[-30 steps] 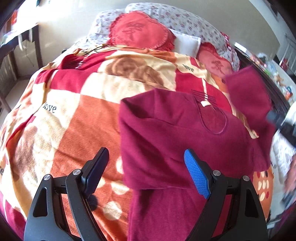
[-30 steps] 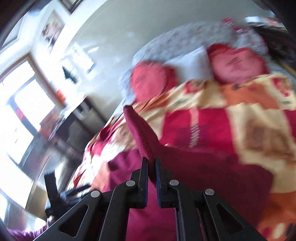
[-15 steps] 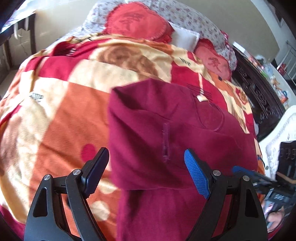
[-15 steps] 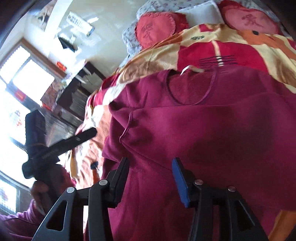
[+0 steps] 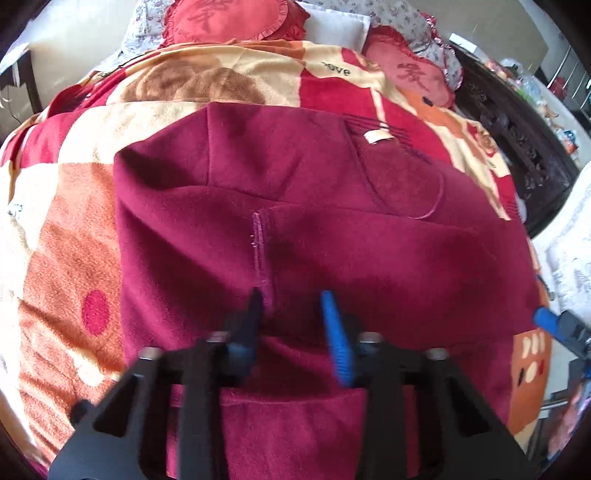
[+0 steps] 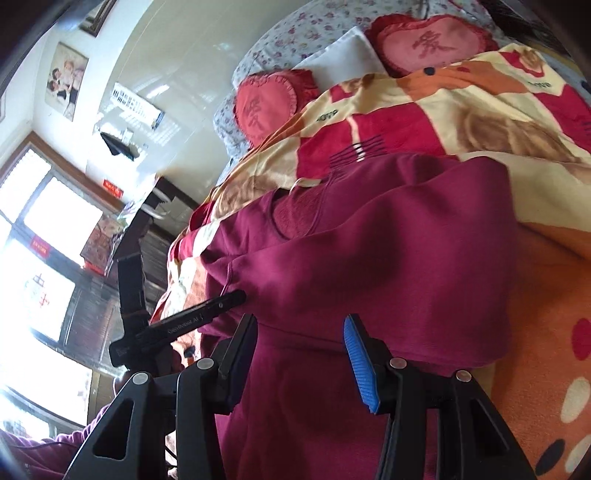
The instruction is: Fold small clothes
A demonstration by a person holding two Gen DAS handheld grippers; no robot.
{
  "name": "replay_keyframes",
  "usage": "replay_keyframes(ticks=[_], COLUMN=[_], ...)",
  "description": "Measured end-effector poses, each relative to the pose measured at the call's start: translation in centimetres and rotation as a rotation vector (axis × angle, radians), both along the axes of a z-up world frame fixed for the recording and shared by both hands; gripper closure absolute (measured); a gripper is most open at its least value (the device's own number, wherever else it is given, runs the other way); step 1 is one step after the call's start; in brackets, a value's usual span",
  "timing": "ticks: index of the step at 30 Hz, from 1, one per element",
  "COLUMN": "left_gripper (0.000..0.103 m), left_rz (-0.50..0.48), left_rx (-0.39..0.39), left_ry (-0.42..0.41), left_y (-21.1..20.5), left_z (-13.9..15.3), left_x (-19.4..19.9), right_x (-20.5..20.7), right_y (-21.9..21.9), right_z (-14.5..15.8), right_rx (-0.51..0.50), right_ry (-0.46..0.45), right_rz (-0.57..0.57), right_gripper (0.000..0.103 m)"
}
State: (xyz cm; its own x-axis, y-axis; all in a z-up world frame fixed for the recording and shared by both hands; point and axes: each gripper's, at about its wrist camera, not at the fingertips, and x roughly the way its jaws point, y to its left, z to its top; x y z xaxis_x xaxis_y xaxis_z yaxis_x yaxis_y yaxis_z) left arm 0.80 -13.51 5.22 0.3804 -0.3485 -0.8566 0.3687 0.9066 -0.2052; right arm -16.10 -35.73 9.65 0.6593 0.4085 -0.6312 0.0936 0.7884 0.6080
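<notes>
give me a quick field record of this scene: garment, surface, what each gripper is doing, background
garment: maroon fleece top, lying flat, both sleeves folded in across the body, neckline away from the grippers
surface: patterned fleece blanket on a bed
left gripper: over the folded sleeve, blurred, jaws narrowing onto the fabric
right gripper: open, above the top's lower part, not gripping
background: two red heart-shaped cushions, a white pillow, windows on the left in the right wrist view

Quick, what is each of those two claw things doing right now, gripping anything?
Left gripper: closing, fingers blurred, fold of the sweater between them.
Right gripper: open over the sweater, holding nothing.
</notes>
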Motion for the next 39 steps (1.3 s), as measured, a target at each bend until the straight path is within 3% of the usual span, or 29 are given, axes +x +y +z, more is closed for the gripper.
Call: replay_keyframes(ticks=[2, 7, 9, 14, 19, 24, 28, 32, 39], left_gripper=[0.090, 0.093, 0.093, 0.093, 0.093, 0.093, 0.093, 0.093, 0.093], left_rz=[-0.002, 0.036, 0.069, 0.145, 0.154, 0.125, 0.097, 0.081, 0.087], left_rx=[-0.029, -0.116, -0.115, -0.049, -0.030, -0.027, -0.024, -0.027, -0.018], left_ry=[-0.005, -0.132, -0.161, -0.133, -0.070, -0.073, -0.063, -0.056, -0.049], left_y=[0.5, 3.6, 5.1, 8.1, 8.0, 6.7, 5.9, 5.9, 5.6], left_z=[0.7, 5.6, 6.4, 4.7, 2.1, 2.3, 2.4, 2.5, 2.0], left_x=[-0.1, -0.1, 0.1, 0.9, 1.0, 0.3, -0.1, -0.6, -0.8], right_x=[-0.5, -1.8, -2.2, -2.1, 0.2, 3.7, 6.8, 5.6, 0.6], right_y=[-1.1, -3.9, -5.0, -6.8, -6.8, -5.4, -6.5, -8.9, -7.1], right_z=[0.2, 1.4, 1.6, 1.3, 0.7, -0.1, -3.0, -4.0, -1.5], right_rx=[0.000, -0.025, -0.025, -0.026, -0.095, -0.227, -0.374, -0.241, -0.194], right_ry=[-0.008, -0.031, -0.029, -0.001, 0.035, 0.044, 0.170, 0.159, 0.107], right_rz=[-0.041, -0.137, -0.172, -0.231, -0.223, -0.167, -0.191, -0.241, -0.199], right_gripper=[0.056, 0.056, 0.056, 0.055, 0.055, 0.057, 0.057, 0.057, 0.057])
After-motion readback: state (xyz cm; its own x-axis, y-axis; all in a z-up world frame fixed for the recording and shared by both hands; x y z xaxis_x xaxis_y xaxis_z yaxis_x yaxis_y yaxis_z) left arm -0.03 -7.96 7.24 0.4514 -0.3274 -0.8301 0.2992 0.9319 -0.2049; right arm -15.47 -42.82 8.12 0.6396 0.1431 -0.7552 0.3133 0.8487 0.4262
